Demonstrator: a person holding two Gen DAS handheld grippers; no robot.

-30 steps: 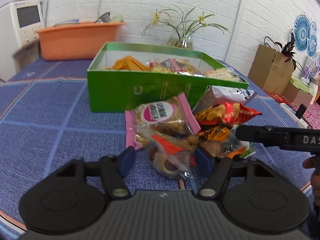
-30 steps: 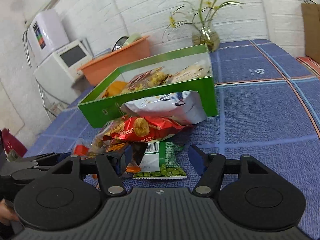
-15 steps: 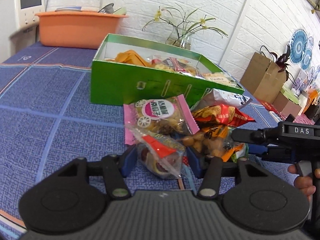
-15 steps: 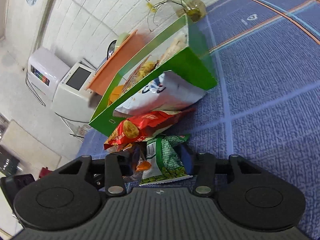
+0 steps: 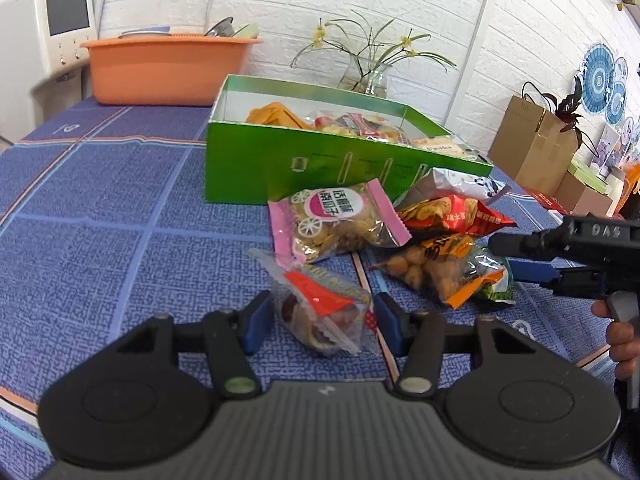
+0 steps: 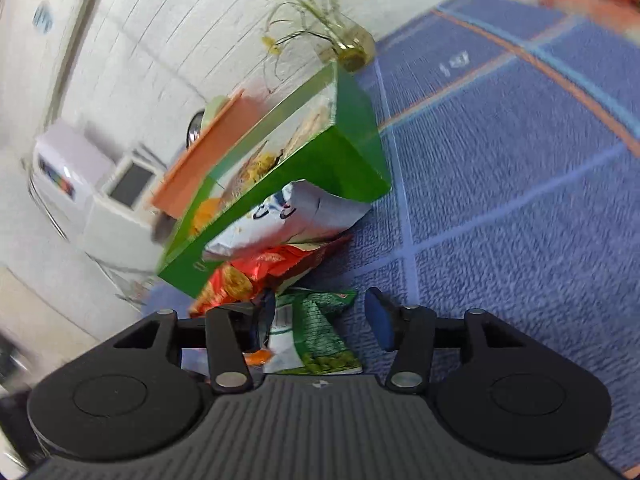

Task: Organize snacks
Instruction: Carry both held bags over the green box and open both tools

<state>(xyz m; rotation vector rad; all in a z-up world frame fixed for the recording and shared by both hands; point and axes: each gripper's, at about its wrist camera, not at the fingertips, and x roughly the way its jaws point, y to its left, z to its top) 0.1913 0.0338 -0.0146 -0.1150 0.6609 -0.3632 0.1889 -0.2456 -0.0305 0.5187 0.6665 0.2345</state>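
Observation:
My left gripper (image 5: 323, 322) is shut on a clear snack packet with a red label (image 5: 320, 312), a little nearer than the pile. The pile holds a pink packet (image 5: 336, 220), a red packet (image 5: 452, 216), a white packet (image 5: 456, 184) and an orange nut packet (image 5: 436, 268). Behind it stands the open green box (image 5: 320, 168) with several snacks inside. My right gripper (image 6: 322, 320) is rolled to one side, its jaws opening around a green pea packet (image 6: 316, 332); the right pad stands clear of it. The right gripper (image 5: 516, 258) also shows at the pile's right side.
An orange basin (image 5: 168, 68), a glass vase with flowers (image 5: 368, 76) and a white appliance (image 5: 48, 28) stand at the table's far side. Cardboard boxes (image 5: 532, 144) sit beyond the right edge. Blue tablecloth (image 5: 100, 220) lies bare at the left.
My left gripper closed on the clear packet and drew it out of the pile. The right gripper rolled sideways, narrowed around the green packet, then widened again.

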